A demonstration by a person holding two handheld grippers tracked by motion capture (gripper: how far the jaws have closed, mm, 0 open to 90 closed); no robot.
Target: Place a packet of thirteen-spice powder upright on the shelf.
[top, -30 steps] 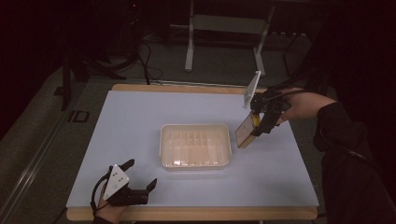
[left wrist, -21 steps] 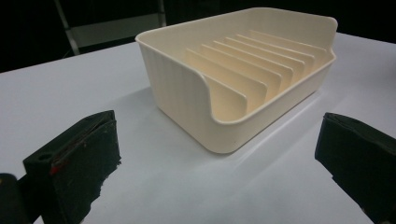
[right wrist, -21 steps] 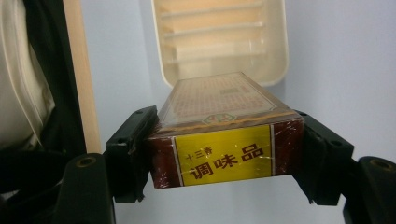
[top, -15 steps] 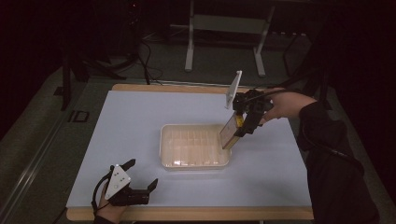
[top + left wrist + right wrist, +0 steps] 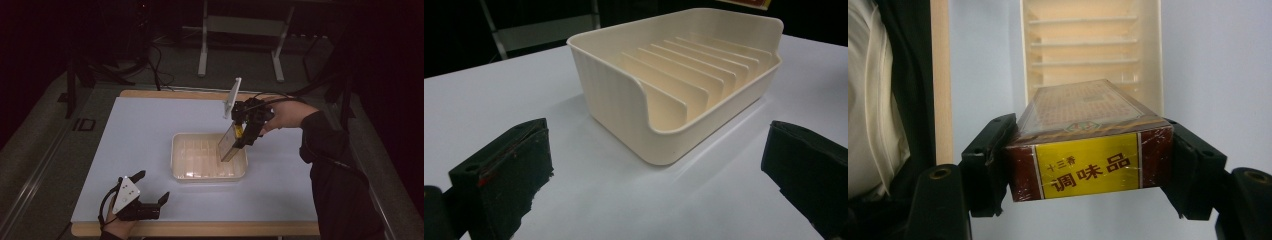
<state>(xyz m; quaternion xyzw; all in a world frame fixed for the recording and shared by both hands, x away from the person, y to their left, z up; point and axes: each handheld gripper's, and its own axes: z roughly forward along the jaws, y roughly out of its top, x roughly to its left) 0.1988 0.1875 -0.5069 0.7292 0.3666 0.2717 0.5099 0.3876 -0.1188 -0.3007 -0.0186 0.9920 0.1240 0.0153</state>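
Note:
A cream slotted tray (image 5: 176, 160) lies in the middle of the pale table. Above its right end my right gripper (image 5: 241, 137) points down, shut on a brown seasoning box (image 5: 230, 144) that hangs tilted over the slots. In the right gripper view the box (image 5: 1088, 170) shows its yellow label, both pads pressed on its sides, with the tray (image 5: 1149, 55) below it. My left gripper (image 5: 150, 187) rests near the table's front left edge, open with nothing between its fingers. The left gripper view looks past them (image 5: 654, 165) at the tray's wall (image 5: 614, 95).
The table top (image 5: 140, 130) has a wooden rim at the front and back. Behind it on the floor stand metal frame legs (image 5: 202, 55) and loose cables (image 5: 155, 65). A person's dark sleeve (image 5: 325, 145) reaches in from the right.
My right gripper has carried the box leftward, from beside the tray's right edge to over its right end. The left gripper has stayed put.

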